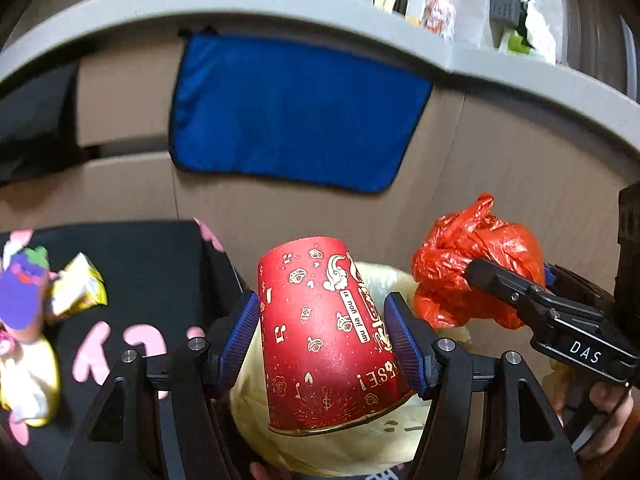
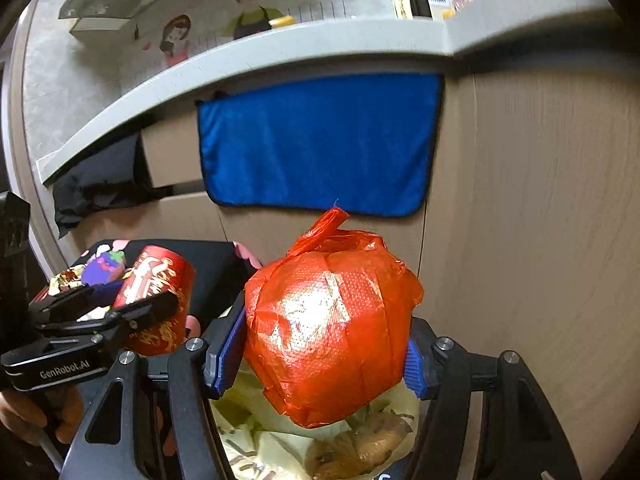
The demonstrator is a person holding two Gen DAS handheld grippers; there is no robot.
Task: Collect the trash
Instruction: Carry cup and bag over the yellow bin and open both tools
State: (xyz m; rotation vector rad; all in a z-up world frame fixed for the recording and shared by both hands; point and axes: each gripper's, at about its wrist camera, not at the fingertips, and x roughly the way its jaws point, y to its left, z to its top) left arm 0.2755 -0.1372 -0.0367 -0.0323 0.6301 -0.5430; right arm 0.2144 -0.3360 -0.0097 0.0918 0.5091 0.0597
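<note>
While the pale yellow bag [image 2: 256, 444] gapes below to take rubbish, the right gripper [image 2: 316, 344] clamps the knotted red bag [image 2: 328, 332] above it, and the left gripper [image 1: 324, 336] grips the upturned red cup [image 1: 320, 332] alongside.

— What's behind it all?
— Beige wood-grain cabinet fronts [image 2: 520, 200] fill the middle and right of both views, under a pale grey countertop [image 1: 240, 0] arching across the top.

— Anything hanging there?
— A blue cloth [image 1: 296, 112] with dark edging drapes from the counter's edge over the cabinet front, centre frame. Left of it, a black cloth [image 2: 100, 184] is bunched at an opening.

— And above?
— In the right wrist view, a tiled wall with a cartoon poster [image 2: 248, 12], upper centre. Bottles and jars [image 1: 438, 12] stand blurred on the counter, upper right.
</note>
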